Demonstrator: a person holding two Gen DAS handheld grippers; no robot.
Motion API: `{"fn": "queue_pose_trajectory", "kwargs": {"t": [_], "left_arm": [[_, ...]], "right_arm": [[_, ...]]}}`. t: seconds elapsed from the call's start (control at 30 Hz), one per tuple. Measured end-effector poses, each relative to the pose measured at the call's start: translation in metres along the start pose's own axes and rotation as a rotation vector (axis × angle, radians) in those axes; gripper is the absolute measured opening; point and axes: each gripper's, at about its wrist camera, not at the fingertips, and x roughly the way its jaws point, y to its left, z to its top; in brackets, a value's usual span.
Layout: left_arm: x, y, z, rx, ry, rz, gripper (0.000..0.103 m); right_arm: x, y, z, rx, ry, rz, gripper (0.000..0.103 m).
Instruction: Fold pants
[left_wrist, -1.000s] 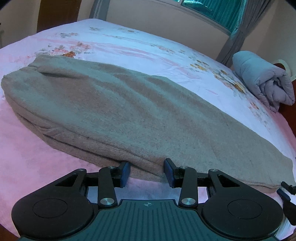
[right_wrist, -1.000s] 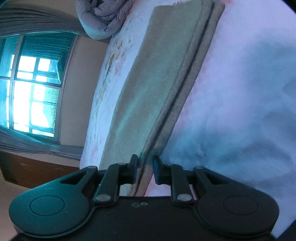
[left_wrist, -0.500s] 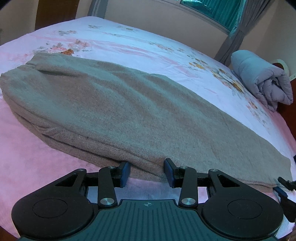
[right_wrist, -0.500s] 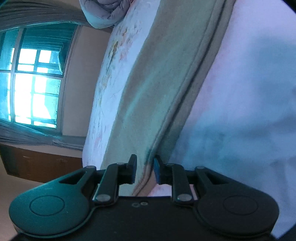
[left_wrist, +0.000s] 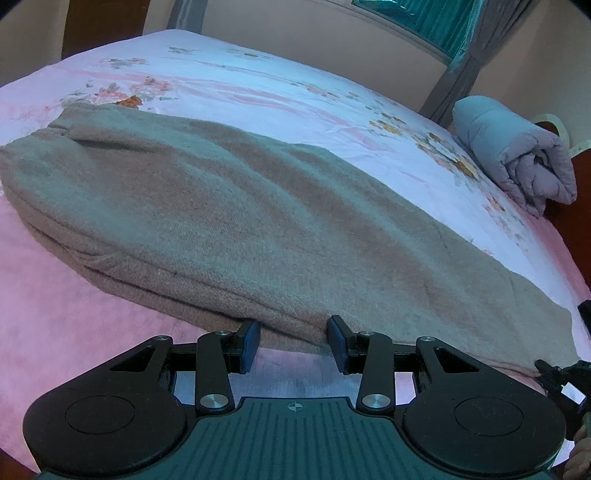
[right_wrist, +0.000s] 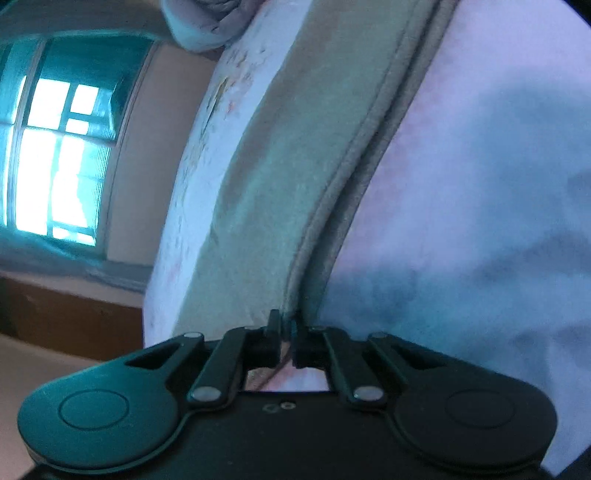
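Pink floral bedsheet (left_wrist: 258, 85) carries the grey-brown fleece pants (left_wrist: 258, 229), laid lengthwise (legs stacked). Left gripper (left_wrist: 293, 341) sits spread at their near edge; right gripper (right_wrist: 286, 334) pinches the hem edge.

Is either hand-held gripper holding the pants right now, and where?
The right hand-held gripper is pinched shut on the pants at their layered edge. The left hand-held gripper is open at the long edge, holding nothing.

A home bedroom: floral-sheeted bed (left_wrist: 258, 92), rolled quilt (left_wrist: 517, 155), curtained window (right_wrist: 55, 158).
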Motion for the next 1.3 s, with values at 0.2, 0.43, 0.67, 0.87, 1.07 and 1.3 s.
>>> {"fn": "queue_pose_trajectory", "kwargs": {"t": [0.2,0.43,0.67,0.87,1.07,1.3], "left_arm": [[-0.007,0.002,-0.004,0.000,-0.004,-0.005,0.040],[-0.020,0.010,-0.005,0.006,-0.022,0.002,0.040],[-0.035,0.045,0.000,-0.028,-0.057,0.069,0.040],[-0.039,0.074,-0.001,-0.069,-0.057,0.099,0.040],[-0.039,0.083,-0.002,-0.076,-0.061,0.101,0.040],[-0.042,0.051,0.008,0.037,-0.095,0.101,0.040]], "right_arm": [[-0.013,0.031,-0.034,-0.060,0.055,0.062,0.015],[0.051,0.058,-0.081,-0.020,0.254,0.144,0.015],[0.072,0.067,-0.103,0.003,0.321,0.135,0.015],[0.084,0.069,-0.108,0.016,0.331,0.119,0.014],[0.077,0.091,-0.118,-0.101,0.300,0.136,0.000],[0.079,0.077,-0.113,-0.119,0.348,0.066,0.010]]}}
